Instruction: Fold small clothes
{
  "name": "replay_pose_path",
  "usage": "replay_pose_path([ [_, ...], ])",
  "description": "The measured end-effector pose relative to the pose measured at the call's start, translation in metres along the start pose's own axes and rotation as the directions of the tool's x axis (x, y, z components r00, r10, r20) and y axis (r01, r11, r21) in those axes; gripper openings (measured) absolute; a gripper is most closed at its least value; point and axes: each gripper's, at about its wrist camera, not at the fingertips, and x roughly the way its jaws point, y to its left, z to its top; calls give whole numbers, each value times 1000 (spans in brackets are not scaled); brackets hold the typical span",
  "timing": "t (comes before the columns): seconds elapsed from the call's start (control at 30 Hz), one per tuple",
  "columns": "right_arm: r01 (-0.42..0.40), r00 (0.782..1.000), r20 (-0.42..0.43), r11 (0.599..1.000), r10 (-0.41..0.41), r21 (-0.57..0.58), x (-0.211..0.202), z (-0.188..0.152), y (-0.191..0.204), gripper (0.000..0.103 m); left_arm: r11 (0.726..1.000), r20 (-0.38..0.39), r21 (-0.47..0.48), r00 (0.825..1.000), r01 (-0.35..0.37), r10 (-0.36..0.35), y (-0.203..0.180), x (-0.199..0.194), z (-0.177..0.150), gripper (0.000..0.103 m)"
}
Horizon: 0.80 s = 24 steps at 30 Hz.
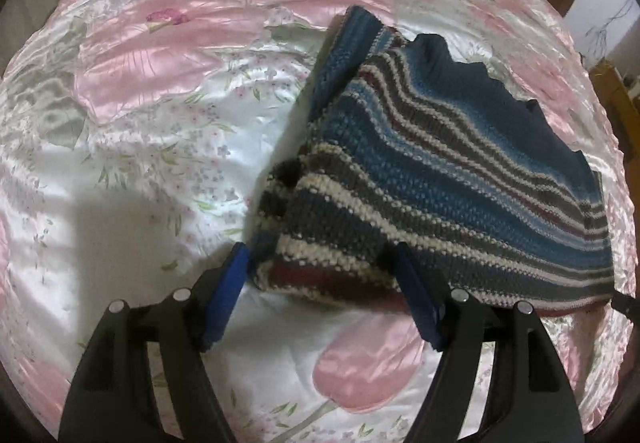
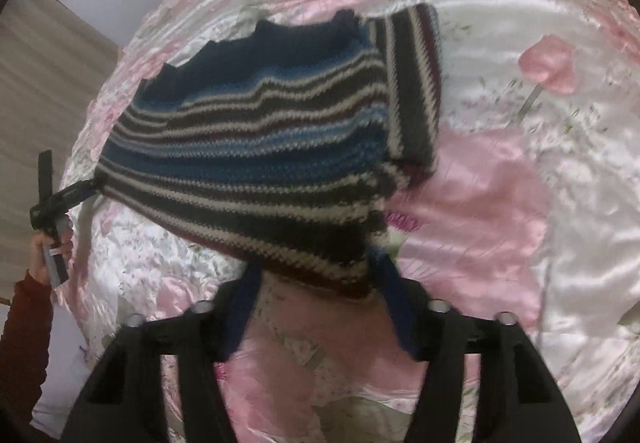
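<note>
- Striped wool, blue, grey, white and maroon: the small knitted garment [image 1: 440, 171] lies on a bed spread with a shiny pink-and-white floral satin cover [image 1: 160, 123]; its far edge rests on the satin, while the near hem looks raised off it.
- Left claw [image 1: 324, 275]: its blue pads stand wide apart, with one corner of the near hem bunched between them. Whether the wool is truly pinched I cannot tell; the gap looks too broad for a firm grip.
- Right claw [image 2: 316, 275]: likewise spread wide, the other end of the hem sitting between its blurred fingers; grip uncertain here too.
- In the right wrist view, the person's hand [image 2: 44, 255], in a dark red sleeve [image 2: 24, 343], holds the other tool at the garment's far corner.
- Step in hand, as I judge it: taking up the near hem at both corners, ready for a fold.
- Next move calls for both claws to close firmly on the knit, then carry the hem evenly toward the far edge, keeping the corners level so the thick wool does not sag or twist.
</note>
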Motion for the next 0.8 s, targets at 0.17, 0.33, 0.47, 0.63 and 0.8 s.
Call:
replay_pose_path([
  [0.17, 22, 1000, -23, 1000, -22, 14, 5, 3, 2, 14, 1000, -40, 18, 999, -15, 16, -13, 2, 3, 33],
  [0.33, -16, 1000, 25, 1000, 16, 9, -25, 4, 3, 12, 1000, -42, -3, 999, 7, -7, -15, -11, 6, 29],
  [0.47, -47, 999, 24, 999, 46, 24, -37, 1, -5, 12, 998, -22, -29, 998, 61, -61, -4, -20, 5, 29],
  [0.63, 24, 998, -58, 999, -22, 41, -3, -7, -19, 12, 1000, -49, -2, 998, 26, -26, 0, 6, -5, 30],
  [0.8, 21, 998, -59, 996, -16, 82, 18, -18, -34, 12, 1000, -32, 18, 999, 11, -11, -2, 13, -9, 31],
])
